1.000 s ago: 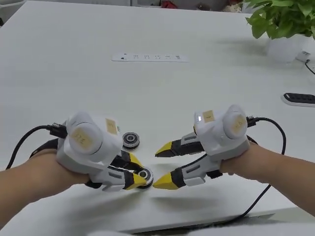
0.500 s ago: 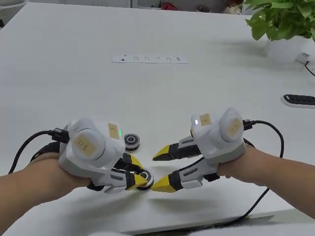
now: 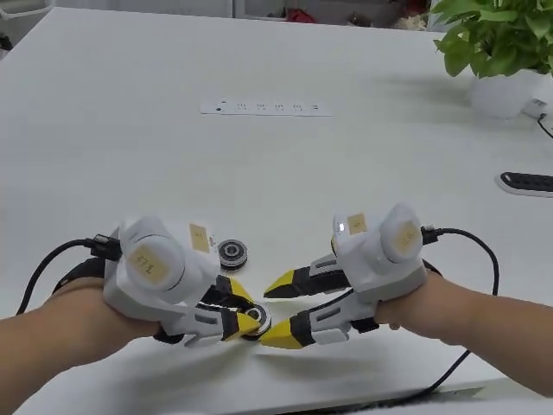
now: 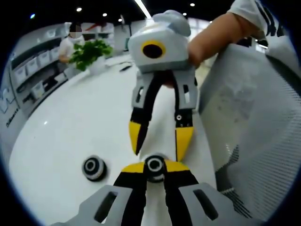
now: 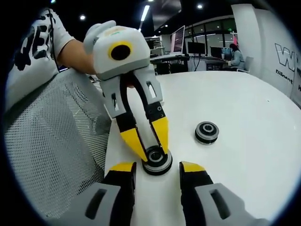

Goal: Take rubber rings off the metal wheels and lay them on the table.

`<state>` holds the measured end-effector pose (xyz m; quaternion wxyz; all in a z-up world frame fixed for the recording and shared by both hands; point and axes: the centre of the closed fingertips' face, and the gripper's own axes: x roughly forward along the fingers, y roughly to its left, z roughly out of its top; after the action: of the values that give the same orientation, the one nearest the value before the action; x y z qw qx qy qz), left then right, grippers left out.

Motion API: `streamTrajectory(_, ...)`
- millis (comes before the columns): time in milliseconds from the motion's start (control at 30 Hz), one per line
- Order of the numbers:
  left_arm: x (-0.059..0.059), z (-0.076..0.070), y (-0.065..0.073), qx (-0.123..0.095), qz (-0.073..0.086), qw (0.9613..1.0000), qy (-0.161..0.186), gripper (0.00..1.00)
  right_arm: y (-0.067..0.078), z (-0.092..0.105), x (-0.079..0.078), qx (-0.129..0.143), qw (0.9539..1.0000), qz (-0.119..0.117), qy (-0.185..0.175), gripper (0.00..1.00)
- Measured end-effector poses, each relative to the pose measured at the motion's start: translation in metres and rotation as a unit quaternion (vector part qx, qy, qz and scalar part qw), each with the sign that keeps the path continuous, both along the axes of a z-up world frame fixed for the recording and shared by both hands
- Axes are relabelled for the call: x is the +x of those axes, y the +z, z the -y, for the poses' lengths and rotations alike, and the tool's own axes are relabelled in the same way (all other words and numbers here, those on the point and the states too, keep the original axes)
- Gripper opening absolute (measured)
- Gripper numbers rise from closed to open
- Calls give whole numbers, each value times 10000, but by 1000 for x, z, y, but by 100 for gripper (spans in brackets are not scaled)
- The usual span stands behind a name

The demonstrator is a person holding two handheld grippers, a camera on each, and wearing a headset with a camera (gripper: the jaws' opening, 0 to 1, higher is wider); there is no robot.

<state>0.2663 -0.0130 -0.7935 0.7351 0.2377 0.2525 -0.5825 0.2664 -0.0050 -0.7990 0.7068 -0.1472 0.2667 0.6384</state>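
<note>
The left gripper (image 4: 155, 165) works near the front edge of the white table (image 3: 346, 173), jaws closed on a metal wheel (image 5: 156, 159) whose black rubber ring (image 5: 146, 167) sits around it. The right gripper (image 5: 157, 168) faces it tip to tip, jaws spread and empty, one either side of that wheel. A second wheel (image 3: 232, 252) lies flat just beyond the left gripper.
</note>
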Motion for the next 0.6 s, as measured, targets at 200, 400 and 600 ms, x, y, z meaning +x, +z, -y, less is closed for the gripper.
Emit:
streamTrajectory(200,0,0,0,-9,7,10000,7,14,-3,-1,0,5,10000,-49,-46,30)
streamTrajectory(400,0,0,0,-10,14,10000,10,14,-5,-2,0,12,9999,-40,-93,28)
streamTrajectory(600,0,-1,0,-8,20,10000,12,14,-5,-5,-1,22,10000,17,-61,26)
